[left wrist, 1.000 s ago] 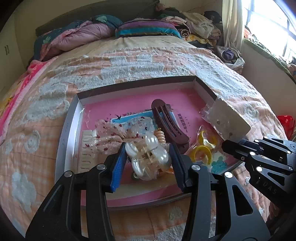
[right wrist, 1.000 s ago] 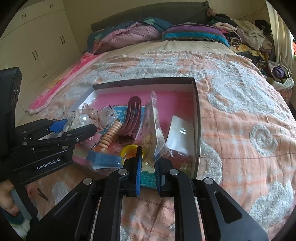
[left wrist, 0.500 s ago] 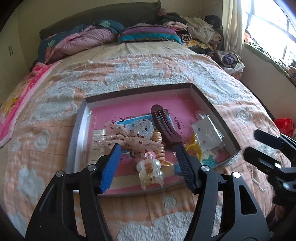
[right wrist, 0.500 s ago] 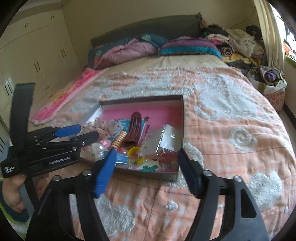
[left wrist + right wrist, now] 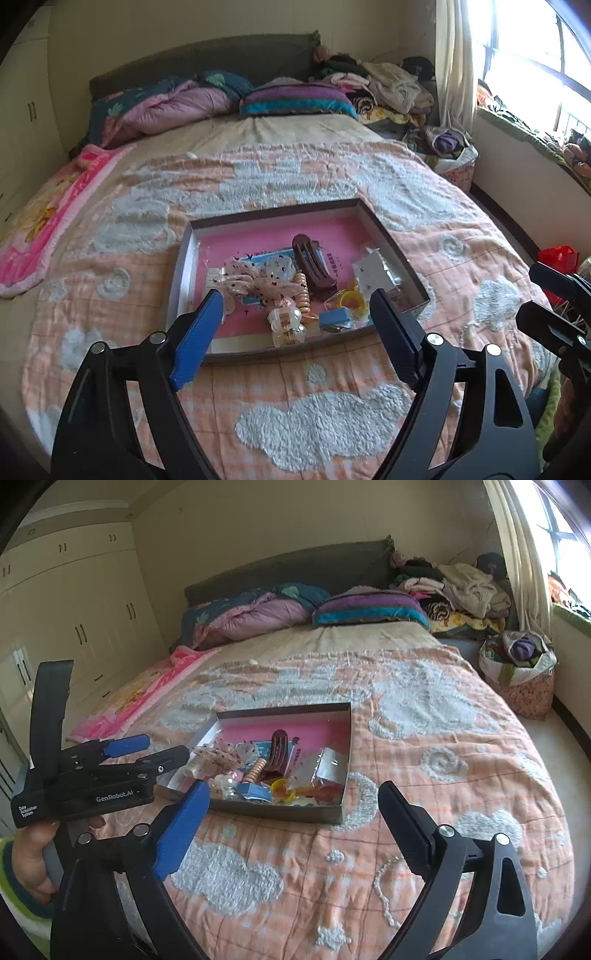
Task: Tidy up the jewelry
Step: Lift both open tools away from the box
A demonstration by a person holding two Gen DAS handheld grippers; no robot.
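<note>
A shallow box tray (image 5: 277, 216) with a pink floor lies on the bed. In it are a clear pearl claw clip (image 5: 286, 325), a brown hair clip (image 5: 312, 266), a lace bow (image 5: 255, 280), an orange spiral tie (image 5: 302, 291), a yellow ring (image 5: 354, 301) and a plastic bag of earrings (image 5: 373, 271). My left gripper (image 5: 295, 299) hangs above the tray's near edge, its jaws opening with nothing between them. My right gripper (image 5: 293, 788) is back from the tray (image 5: 284, 709), jaws opening wide and holding nothing. The plastic bag (image 5: 325, 768) and the brown clip (image 5: 277, 753) rest inside.
The peach and white blanket (image 5: 424, 775) covers the bed around the tray. Pillows and a quilt (image 5: 177, 107) lie at the head, with piled clothes (image 5: 461, 587) at the far right. A wardrobe (image 5: 74, 620) stands left. A person's hand (image 5: 33, 860) holds the left gripper (image 5: 166, 746).
The left gripper let go of the clear claw clip, which now lies in the tray. The right gripper let go of the plastic bag. Both drew back and up, jaws spreading.
</note>
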